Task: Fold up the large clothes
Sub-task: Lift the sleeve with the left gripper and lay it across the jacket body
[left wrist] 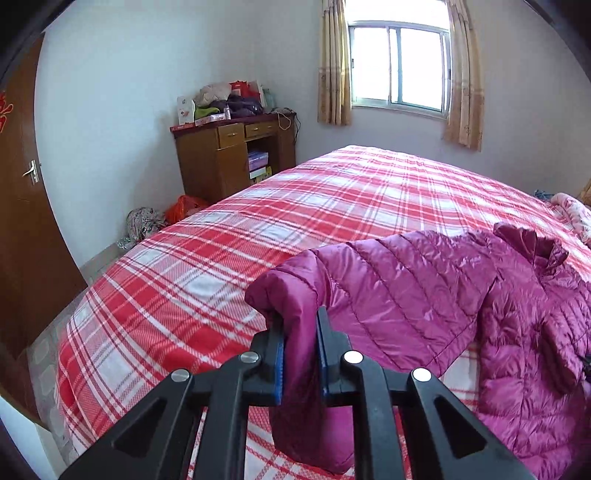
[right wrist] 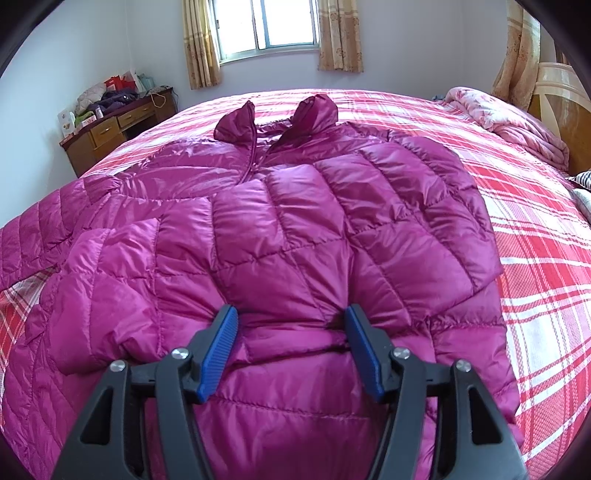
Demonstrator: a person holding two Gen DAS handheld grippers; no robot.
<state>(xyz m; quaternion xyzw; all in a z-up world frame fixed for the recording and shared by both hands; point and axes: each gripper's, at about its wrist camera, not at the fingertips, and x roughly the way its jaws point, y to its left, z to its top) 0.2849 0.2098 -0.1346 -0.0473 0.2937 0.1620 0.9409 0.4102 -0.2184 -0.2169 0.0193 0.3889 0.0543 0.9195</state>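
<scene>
A magenta quilted down jacket (right wrist: 295,221) lies front-up on the bed (right wrist: 535,229), which is covered by a red-and-white plaid sheet, with its hood (right wrist: 280,118) at the far end toward the window (right wrist: 266,26). In the right wrist view one sleeve (right wrist: 229,236) already lies folded across the chest, its cuff toward the left; that looks like the first fold of the task.

The left gripper (left wrist: 301,354) is clamped on the end of the other sleeve (left wrist: 388,291), the fabric pinched between its blue pads (left wrist: 279,369) and hanging a little below them. The sleeve is raised off the sheet and runs right toward the jacket's body. Holding it by the cuff end likely lets the whole sleeve be carried over the torso in one sweep instead of bunching.

The right gripper (right wrist: 291,328) has its jaws wide apart, the fingertips resting on or just above the lower front panel, near the hem. It grips nothing. Placed there, it probably steadies the slippery shell so the body does not slide while the sleeve is drawn across.

At the far left a wooden desk (left wrist: 229,155) piled with clothes and boxes stands against the wall, and a pink quilt (right wrist: 509,118) lies heaped at the far right by the headboard, both well apart from the jacket.
</scene>
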